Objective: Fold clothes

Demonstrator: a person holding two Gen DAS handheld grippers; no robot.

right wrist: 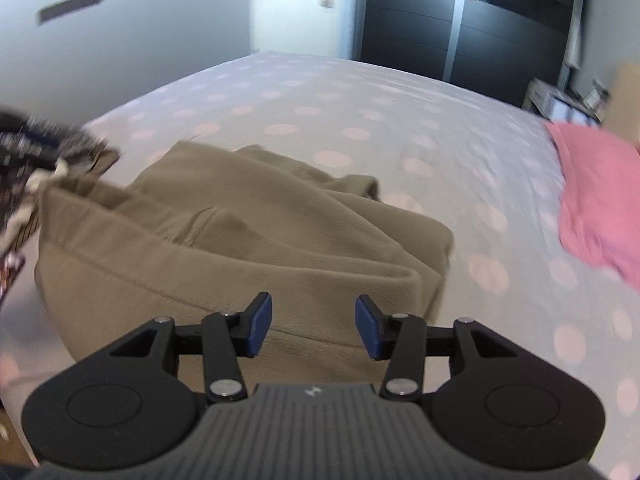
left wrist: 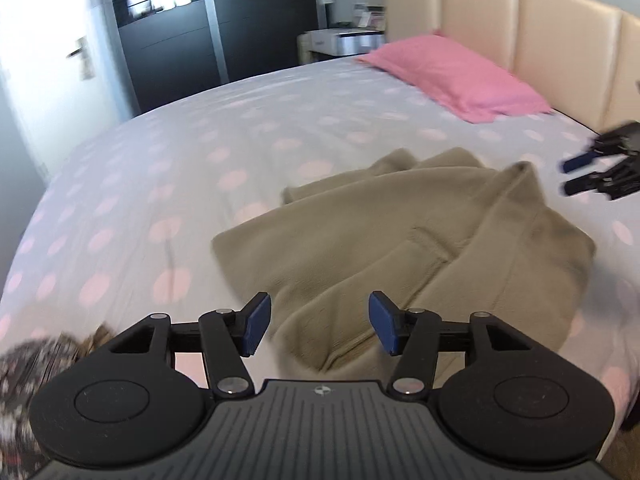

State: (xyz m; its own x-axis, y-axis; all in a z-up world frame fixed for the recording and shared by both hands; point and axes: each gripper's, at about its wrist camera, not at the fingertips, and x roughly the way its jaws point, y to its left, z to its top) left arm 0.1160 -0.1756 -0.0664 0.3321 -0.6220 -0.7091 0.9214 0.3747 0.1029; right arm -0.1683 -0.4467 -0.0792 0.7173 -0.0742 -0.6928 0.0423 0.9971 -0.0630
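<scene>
A khaki fleece garment [left wrist: 404, 240] lies rumpled and partly folded on the polka-dot bed sheet [left wrist: 160, 184]. My left gripper [left wrist: 319, 326] hovers open just above the garment's near edge, nothing between its blue pads. The right gripper [left wrist: 582, 174] shows at the right edge of the left wrist view, open, beyond the garment's far corner. In the right wrist view the same garment [right wrist: 224, 240] spreads below my right gripper [right wrist: 314, 326], which is open and empty over a thick folded hem. The frames are motion-blurred.
A pink pillow [left wrist: 456, 76] rests against the beige headboard [left wrist: 520, 28]. A dark patterned cloth [right wrist: 36, 152] lies at the bed's edge beside the garment, seen also as the dark patterned cloth [left wrist: 36, 364]. A dark wardrobe [left wrist: 192, 28] and a nightstand [left wrist: 340, 42] stand beyond the bed.
</scene>
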